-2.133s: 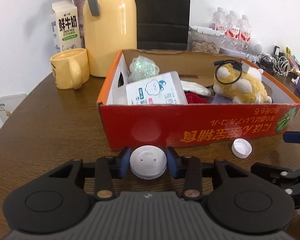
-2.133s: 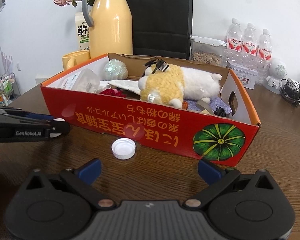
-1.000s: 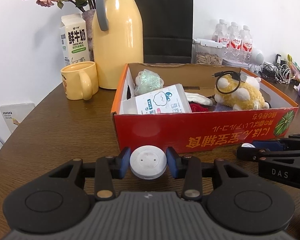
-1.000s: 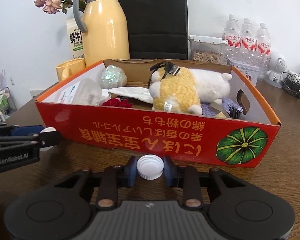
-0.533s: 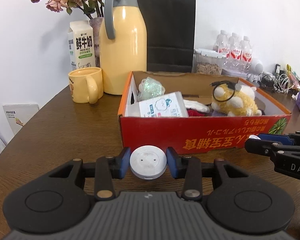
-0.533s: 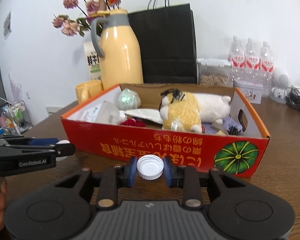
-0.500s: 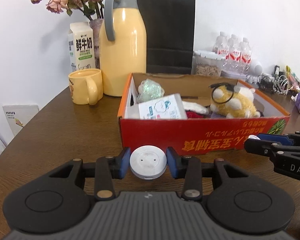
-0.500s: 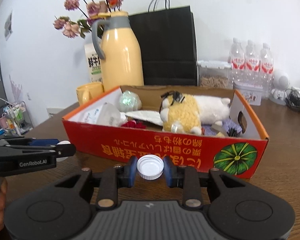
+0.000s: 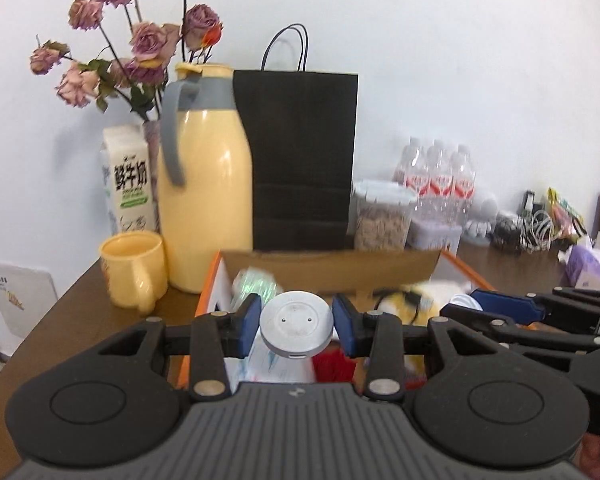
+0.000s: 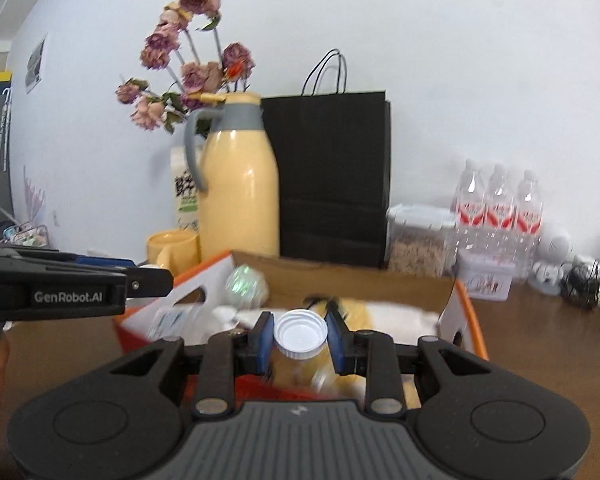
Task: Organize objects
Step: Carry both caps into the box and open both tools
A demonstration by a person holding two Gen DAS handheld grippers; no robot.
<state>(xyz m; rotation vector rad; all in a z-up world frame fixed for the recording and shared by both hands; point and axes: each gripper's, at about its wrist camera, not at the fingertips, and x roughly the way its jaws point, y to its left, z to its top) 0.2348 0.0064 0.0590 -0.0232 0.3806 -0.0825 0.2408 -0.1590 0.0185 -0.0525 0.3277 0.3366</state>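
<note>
The round white disc (image 9: 297, 328) sits squarely between the blue pads of the left gripper (image 9: 297, 330), pinched at its rim on both sides, its flat face with two small dots turned up and toward the camera; being round, it has no long axis to speak of. The white bottle cap (image 10: 300, 334) is clamped the same way in the right gripper (image 10: 300, 338), its ribbed rim against the pads and its hollow side facing up and toward the lens. One disc, one cap, one in each gripper.

Both are held in the air over the open red cardboard box (image 10: 466, 322), which holds a yellow-and-white plush toy (image 10: 388, 314), a shiny crumpled ball (image 10: 242, 282) and a white packet (image 9: 274, 364), all somewhat blurred. Behind the box stand one yellow thermos jug (image 9: 204, 200), one yellow mug (image 9: 132, 268), one milk carton (image 9: 128, 180), one black paper bag (image 9: 302, 160), a vase of dried roses (image 9: 140, 48), a clear lidded container (image 9: 382, 216) and three water bottles (image 10: 498, 208), all on the brown wooden table (image 9: 76, 320).
</note>
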